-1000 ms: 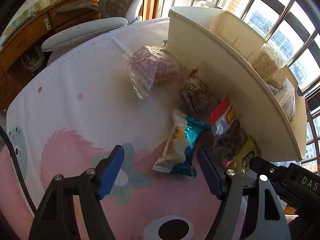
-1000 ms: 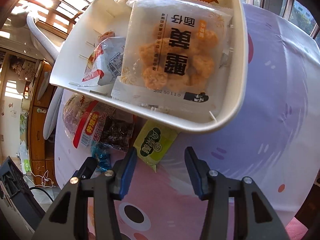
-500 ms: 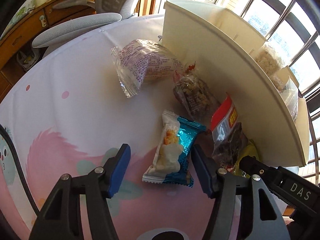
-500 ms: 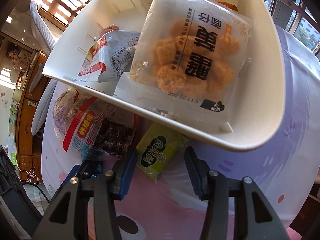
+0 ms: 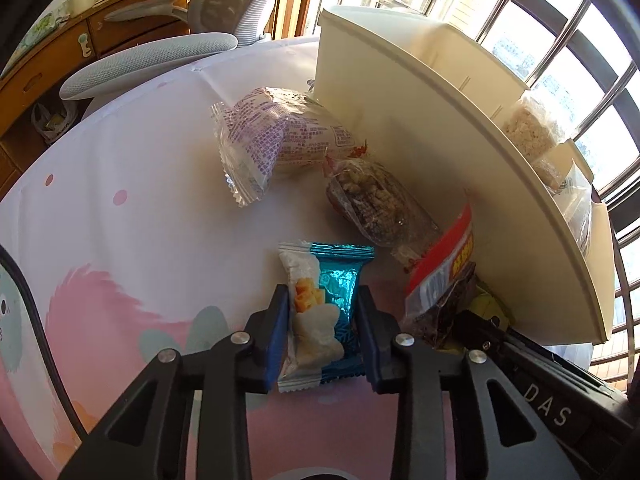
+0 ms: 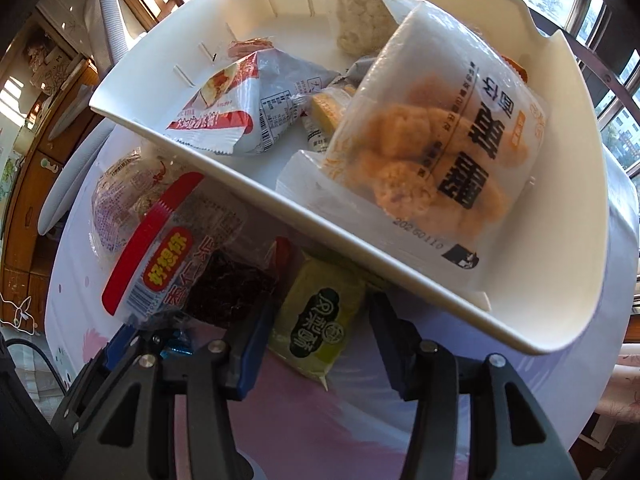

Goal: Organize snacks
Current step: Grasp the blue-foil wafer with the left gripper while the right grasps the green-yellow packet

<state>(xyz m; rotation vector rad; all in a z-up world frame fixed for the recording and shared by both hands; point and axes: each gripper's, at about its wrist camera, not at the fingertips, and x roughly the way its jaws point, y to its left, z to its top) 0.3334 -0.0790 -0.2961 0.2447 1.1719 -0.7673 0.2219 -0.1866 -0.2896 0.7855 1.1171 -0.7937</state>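
Left tongs: the left gripper (image 5: pixel 322 330) is clamped on 2 small packets lying side by side, a white snack packet (image 5: pixel 310 320) and a teal foil packet (image 5: pixel 340 296), both between its blue pads and still resting on the tablecloth (image 5: pixel 132 184).
Right tongs: the right gripper (image 6: pixel 320 340) stands about half open with nothing gripped; the green packet (image 6: pixel 320 320) lies between its fingers, pads not pressing on it.
Bin: the white bin (image 6: pixel 560 320) rises just beyond the right tongs and to the right of the left tongs.
Done so far: at least 4 snacks sit inside the bin, among them the large bag of orange puffs (image 6: pixel 436 152), a red-and-white bag (image 6: pixel 240 112) and a rice cake pack (image 6: pixel 360 20).
Left to do: about 6 packets remain outside, so I judge the task roughly half done.
Around: ahead of the left tongs lie a purple-printed wrapper (image 5: pixel 276 140) and a clear nut-bar pack (image 5: pixel 372 204); to their right a red-topped date pack (image 5: pixel 440 280).
In the way: the date pack overlaps the green packet's left edge, and the bin wall overhangs it closely, so the right tongs have little room.
Background: an office chair (image 5: pixel 160 56) and wooden desk (image 5: pixel 60 40) beyond the table.
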